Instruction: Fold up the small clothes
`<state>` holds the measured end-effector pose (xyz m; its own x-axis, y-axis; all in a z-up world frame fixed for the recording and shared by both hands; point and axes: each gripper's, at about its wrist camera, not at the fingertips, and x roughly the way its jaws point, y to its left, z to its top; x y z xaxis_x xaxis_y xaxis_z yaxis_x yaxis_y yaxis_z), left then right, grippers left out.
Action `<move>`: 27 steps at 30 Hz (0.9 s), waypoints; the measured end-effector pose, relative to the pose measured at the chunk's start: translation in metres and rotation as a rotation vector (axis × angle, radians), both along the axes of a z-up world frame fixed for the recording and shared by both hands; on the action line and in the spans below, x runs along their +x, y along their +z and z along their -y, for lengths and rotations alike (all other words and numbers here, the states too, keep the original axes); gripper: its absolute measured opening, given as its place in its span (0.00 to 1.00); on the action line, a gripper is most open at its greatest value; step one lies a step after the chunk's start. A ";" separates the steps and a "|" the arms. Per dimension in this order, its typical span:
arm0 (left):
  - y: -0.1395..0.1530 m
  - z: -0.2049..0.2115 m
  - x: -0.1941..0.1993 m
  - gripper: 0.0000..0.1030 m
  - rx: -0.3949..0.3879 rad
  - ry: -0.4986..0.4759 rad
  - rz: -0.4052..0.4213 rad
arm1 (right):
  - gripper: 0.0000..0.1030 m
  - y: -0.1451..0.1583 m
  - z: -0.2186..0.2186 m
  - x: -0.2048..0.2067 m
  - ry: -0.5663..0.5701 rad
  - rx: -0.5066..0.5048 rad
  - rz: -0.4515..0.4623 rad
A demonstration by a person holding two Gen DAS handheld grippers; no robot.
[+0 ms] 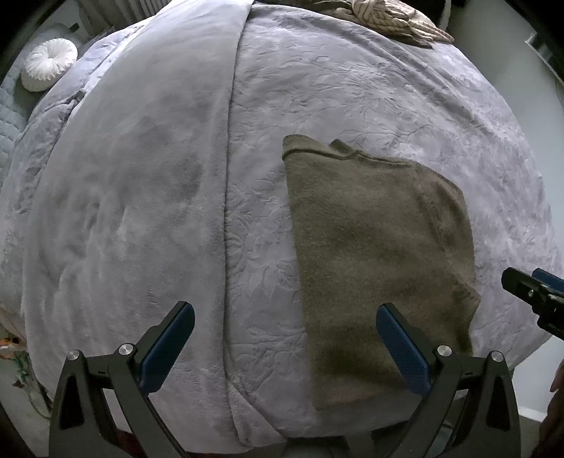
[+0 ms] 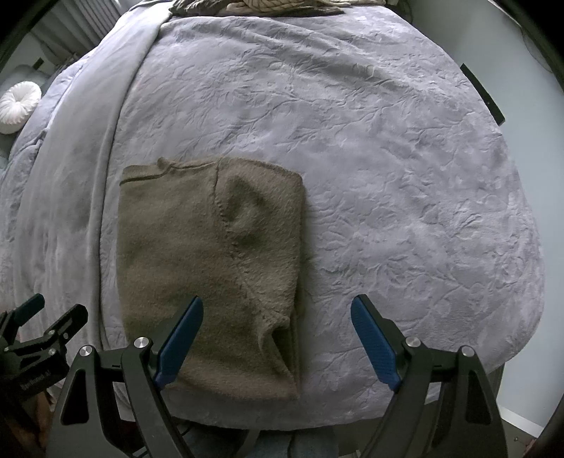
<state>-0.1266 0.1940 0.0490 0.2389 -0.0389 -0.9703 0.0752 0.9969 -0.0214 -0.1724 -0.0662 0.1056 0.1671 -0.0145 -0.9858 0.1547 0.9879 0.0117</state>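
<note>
Lilac embossed bedspread [image 2: 352, 141] under folded olive sweater [image 2: 211, 246]; both hand-held grippers [image 1: 285, 324] [image 2: 276, 317] wide apart, empty.

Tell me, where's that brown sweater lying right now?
The brown sweater lies folded on the grey bedspread, near its front edge, below both open grippers.

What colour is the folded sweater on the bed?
Olive green-brown knit sweater, plain with no pattern; it shows best in the right wrist view.

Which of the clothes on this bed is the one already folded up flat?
The olive-brown knit sweater, lying as a neat rectangle on the lavender bedspread just beneath the open grippers. The other clothes sit crumpled in a striped beige heap at the bed's far edge.
</note>
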 end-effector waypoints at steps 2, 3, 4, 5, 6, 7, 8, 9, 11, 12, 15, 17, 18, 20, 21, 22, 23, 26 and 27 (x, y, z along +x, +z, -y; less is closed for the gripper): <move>0.000 0.001 -0.001 1.00 0.011 -0.007 0.001 | 0.85 0.001 0.000 0.001 0.003 -0.001 0.000; 0.000 0.003 -0.002 1.00 0.015 -0.009 0.002 | 0.85 0.001 0.000 0.001 0.002 -0.001 0.000; 0.000 0.003 -0.002 1.00 0.018 -0.013 0.003 | 0.85 0.001 0.000 0.001 0.003 -0.001 0.000; 0.001 0.004 -0.003 1.00 0.020 -0.016 0.004 | 0.85 0.000 0.000 0.000 0.003 -0.002 0.001; 0.001 0.004 -0.003 1.00 0.022 -0.019 0.005 | 0.85 0.001 0.000 0.001 0.005 -0.002 0.000; 0.001 0.004 -0.003 1.00 0.024 -0.021 0.005 | 0.85 0.001 0.000 0.001 0.004 -0.002 0.001; 0.001 0.005 -0.003 1.00 0.025 -0.022 0.005 | 0.85 0.001 0.000 0.001 0.004 -0.001 0.000; 0.001 0.005 -0.004 1.00 0.026 -0.023 0.005 | 0.85 0.001 0.000 0.000 0.004 -0.002 0.001; 0.001 0.006 -0.004 1.00 0.030 -0.024 0.006 | 0.85 0.001 0.000 0.000 0.003 -0.002 0.000; 0.001 0.006 -0.004 1.00 0.031 -0.025 0.006 | 0.85 0.001 0.000 0.000 0.003 -0.001 0.000; 0.001 0.006 -0.004 1.00 0.029 -0.026 0.006 | 0.85 0.001 0.000 0.000 0.004 -0.002 0.001; 0.001 0.006 -0.005 1.00 0.029 -0.026 0.006 | 0.85 0.002 -0.001 -0.001 0.004 -0.002 0.001; 0.001 0.006 -0.005 1.00 0.029 -0.026 0.007 | 0.85 0.002 -0.001 -0.001 0.004 -0.002 0.001; 0.001 0.006 -0.004 1.00 0.030 -0.026 0.007 | 0.85 0.002 -0.001 -0.001 0.004 -0.001 0.001; 0.001 0.006 -0.005 1.00 0.029 -0.026 0.007 | 0.85 0.002 -0.001 -0.001 0.004 -0.001 0.001; 0.001 0.006 -0.005 1.00 0.028 -0.026 0.008 | 0.85 0.002 -0.001 -0.002 0.004 -0.001 0.001; 0.001 0.006 -0.005 1.00 0.029 -0.026 0.008 | 0.85 0.002 -0.001 -0.002 0.004 -0.001 0.001; 0.001 0.007 -0.006 1.00 0.040 -0.027 0.014 | 0.85 0.002 -0.002 -0.002 0.003 -0.002 0.001; 0.002 0.009 -0.007 1.00 0.046 -0.028 0.017 | 0.85 0.002 -0.002 -0.003 0.003 -0.002 0.001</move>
<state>-0.1339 0.1853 0.0513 0.2552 -0.0013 -0.9669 0.1028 0.9944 0.0258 -0.1750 -0.0642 0.1078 0.1678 -0.0160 -0.9857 0.1515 0.9884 0.0098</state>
